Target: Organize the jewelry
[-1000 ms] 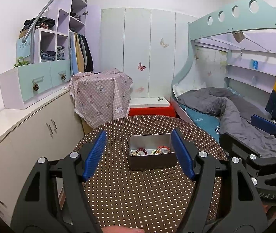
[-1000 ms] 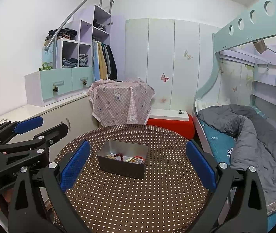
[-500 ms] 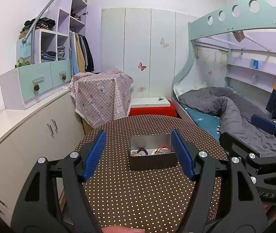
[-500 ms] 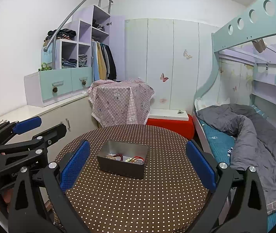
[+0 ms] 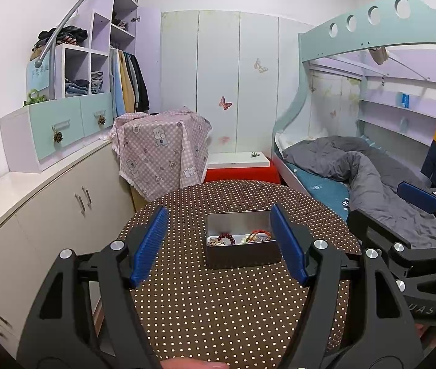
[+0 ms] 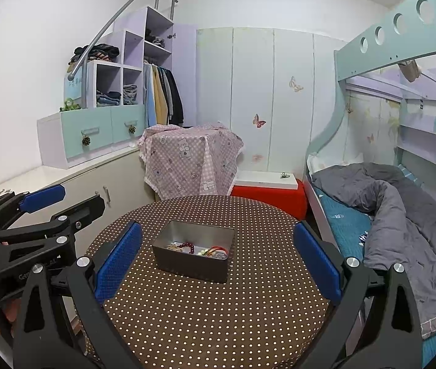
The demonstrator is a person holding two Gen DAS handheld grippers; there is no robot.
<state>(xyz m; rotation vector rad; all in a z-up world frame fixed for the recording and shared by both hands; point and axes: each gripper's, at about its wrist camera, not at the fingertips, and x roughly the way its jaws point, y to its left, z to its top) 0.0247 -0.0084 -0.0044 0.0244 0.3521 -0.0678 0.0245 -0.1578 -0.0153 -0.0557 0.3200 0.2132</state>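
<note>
So the metal tin (image 6: pixel 194 256) with the jewelry (image 6: pixel 201 249) sits around the middle of the polka-dot round table (image 6: pixel 218 307), dead ahead at 12 o'clock. Left gripper (image 5: pixel 218 243) and right gripper (image 6: pixel 216 261) both hover with jaws spread wide, gripping nothing, well short of the tin.

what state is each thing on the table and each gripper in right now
metal tin: open, no lid on it, upright on the dotted table
jewelry: loose, heaped in the tin
left gripper: open, empty, short of the tin
right gripper: open, empty, short of the tin
</note>
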